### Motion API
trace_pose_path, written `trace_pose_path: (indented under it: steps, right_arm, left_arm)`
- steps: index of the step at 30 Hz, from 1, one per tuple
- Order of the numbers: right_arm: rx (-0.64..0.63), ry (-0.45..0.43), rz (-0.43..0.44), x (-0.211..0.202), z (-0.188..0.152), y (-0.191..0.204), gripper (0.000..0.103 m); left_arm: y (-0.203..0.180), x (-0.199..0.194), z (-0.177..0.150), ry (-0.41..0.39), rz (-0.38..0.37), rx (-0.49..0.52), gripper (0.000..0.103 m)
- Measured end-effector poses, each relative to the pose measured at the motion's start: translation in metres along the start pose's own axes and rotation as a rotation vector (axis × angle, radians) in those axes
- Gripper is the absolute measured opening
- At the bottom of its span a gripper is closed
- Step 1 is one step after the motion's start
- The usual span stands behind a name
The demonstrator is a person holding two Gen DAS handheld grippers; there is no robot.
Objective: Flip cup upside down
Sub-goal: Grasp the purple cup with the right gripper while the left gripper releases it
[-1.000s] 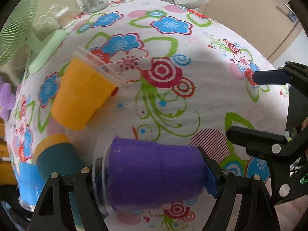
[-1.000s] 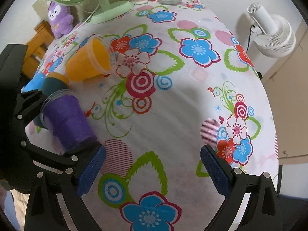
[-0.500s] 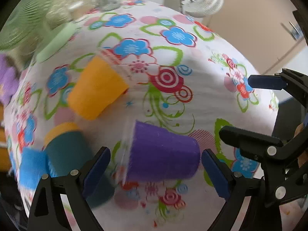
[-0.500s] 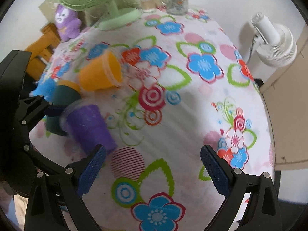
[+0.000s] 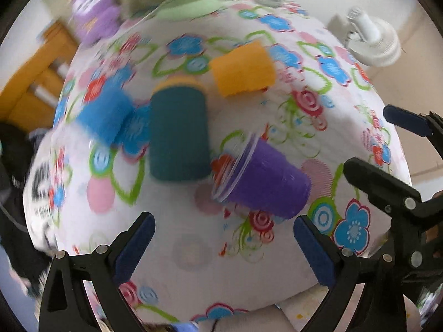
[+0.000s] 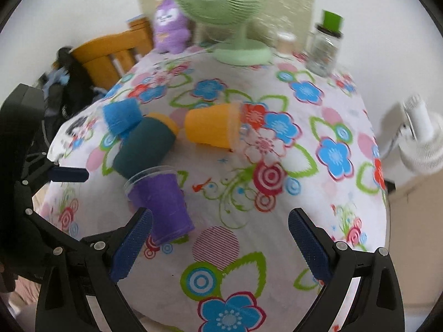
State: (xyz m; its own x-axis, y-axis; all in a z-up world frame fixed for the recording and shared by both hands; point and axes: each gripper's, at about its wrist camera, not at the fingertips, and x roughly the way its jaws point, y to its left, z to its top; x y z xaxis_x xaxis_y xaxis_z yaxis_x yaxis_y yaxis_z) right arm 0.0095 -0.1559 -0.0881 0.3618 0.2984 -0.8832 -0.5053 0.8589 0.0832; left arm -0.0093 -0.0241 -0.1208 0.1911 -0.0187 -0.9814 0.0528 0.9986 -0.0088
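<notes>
A purple cup (image 5: 263,179) lies on its side on the flowered tablecloth, free of both grippers; it also shows in the right wrist view (image 6: 163,204). An orange cup (image 5: 243,69) (image 6: 213,124), a dark teal cup (image 5: 177,135) (image 6: 144,149) and a blue cup (image 5: 108,116) (image 6: 121,116) lie on their sides behind it. My left gripper (image 5: 224,249) is open and empty, just in front of the purple cup. My right gripper (image 6: 218,246) is open and empty, its left pad beside the purple cup's base.
A green desk fan (image 6: 229,13), a purple plush toy (image 6: 169,27) and a glass jar with a green lid (image 6: 326,44) stand at the table's far end. A white fan (image 6: 420,138) stands off the right edge. A wooden chair (image 6: 110,52) is at the left.
My left gripper opened and let go of the purple cup, then drew back and swung left. The cup now lies on the cloth. The right gripper tilted up, staying open.
</notes>
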Motion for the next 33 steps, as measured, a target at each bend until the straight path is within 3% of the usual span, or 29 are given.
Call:
trace_pose_path:
  steps: [9,20,27,33]
  right_arm:
    - [-0.118,-0.038,0.074,0.024,-0.021,0.022,0.099]
    - [-0.207,-0.087,0.148,0.044,-0.043,0.051,0.098]
    - [-0.236,-0.091,0.201,0.060,-0.052,0.065,0.090]
    - [-0.232,-0.094,0.226,0.070,-0.057,0.072,0.074]
  left_arm:
    - [0.011,0.019,-0.037,0.003,0.042,-0.066,0.101]
    - [0.022,0.042,-0.067,-0.003,0.087,-0.057,0.101]
    - [0.026,0.052,-0.078,-0.022,0.100,-0.049,0.102]
    - [0.028,0.050,-0.080,-0.052,0.077,-0.020,0.102]
